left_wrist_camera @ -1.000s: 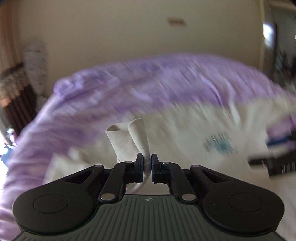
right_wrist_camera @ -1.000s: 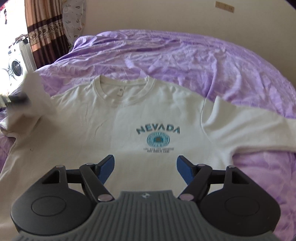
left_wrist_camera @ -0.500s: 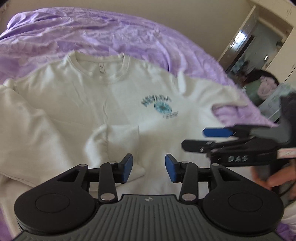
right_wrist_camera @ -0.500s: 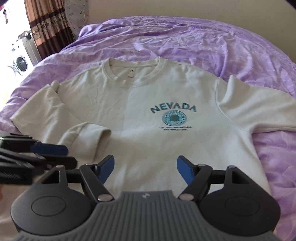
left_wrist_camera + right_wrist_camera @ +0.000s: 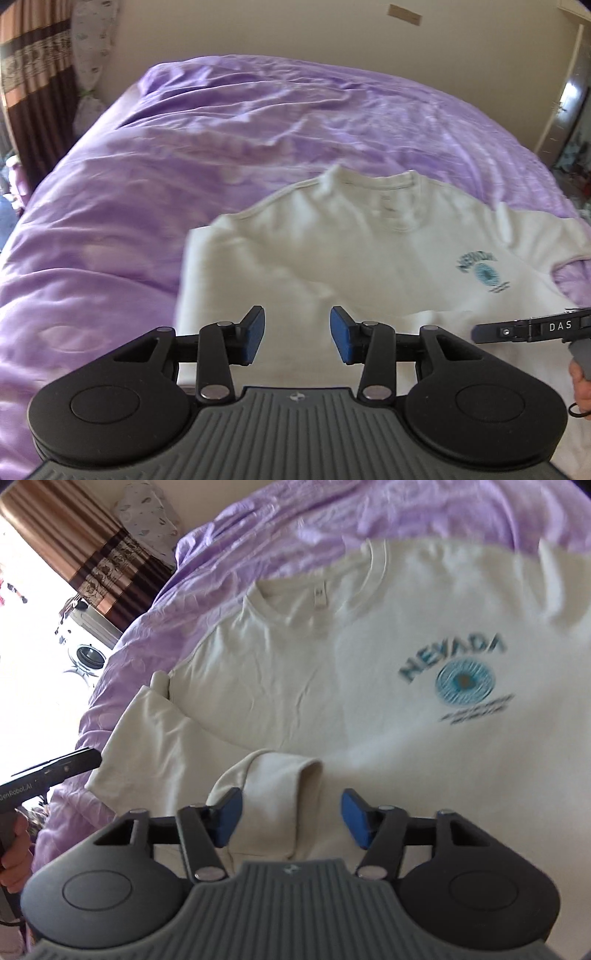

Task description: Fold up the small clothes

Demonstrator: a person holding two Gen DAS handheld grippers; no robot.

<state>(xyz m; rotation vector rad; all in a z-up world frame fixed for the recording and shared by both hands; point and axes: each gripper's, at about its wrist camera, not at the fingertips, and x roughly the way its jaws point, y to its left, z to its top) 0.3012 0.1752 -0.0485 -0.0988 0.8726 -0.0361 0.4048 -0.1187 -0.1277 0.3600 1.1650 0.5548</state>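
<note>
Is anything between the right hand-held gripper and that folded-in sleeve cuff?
Nothing visible. The right hand-held gripper, its jaws just closing, stands open right over the sleeve cuff on the sweatshirt; only bare fabric lies between.

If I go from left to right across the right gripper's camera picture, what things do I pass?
Washing machine → folded sleeve → neck label → blue round print.

A wrinkled purple bedspread [image 5: 258, 122] carries a cream sweatshirt [image 5: 295, 672] lying flat, front up
</note>
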